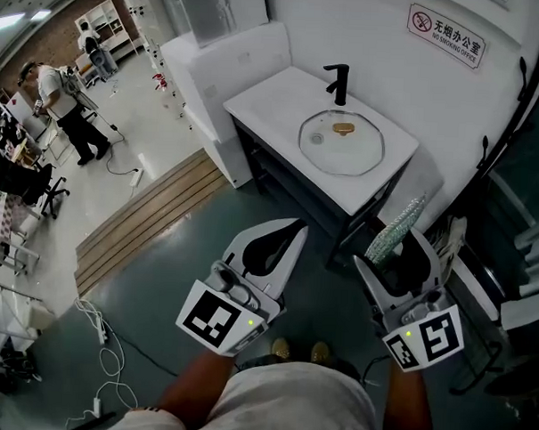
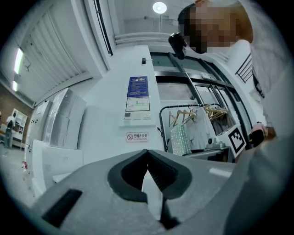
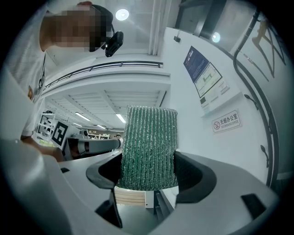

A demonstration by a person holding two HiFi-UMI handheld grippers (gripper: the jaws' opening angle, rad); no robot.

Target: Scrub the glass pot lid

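We see black faucet [image 1: 336, 83] upright at white tabletop's [image 1: 273, 96] rear | no-smoking sign [image 1: 446, 35] on wall | wooden slat panel [image 1: 153, 218] on floor | person [image 1: 67, 103] far left

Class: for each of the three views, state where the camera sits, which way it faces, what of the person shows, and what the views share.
Head view: on the person's head, facing steeply down at the glass pot lid on the washstand; forearms, left gripper, right gripper show.
Left gripper view: on that gripper, tilted up at the wall; shut jaws, shirt.
Right gripper view: likewise upward; jaws clamp a green sponge.
Shared: no-smoking sign, all three.
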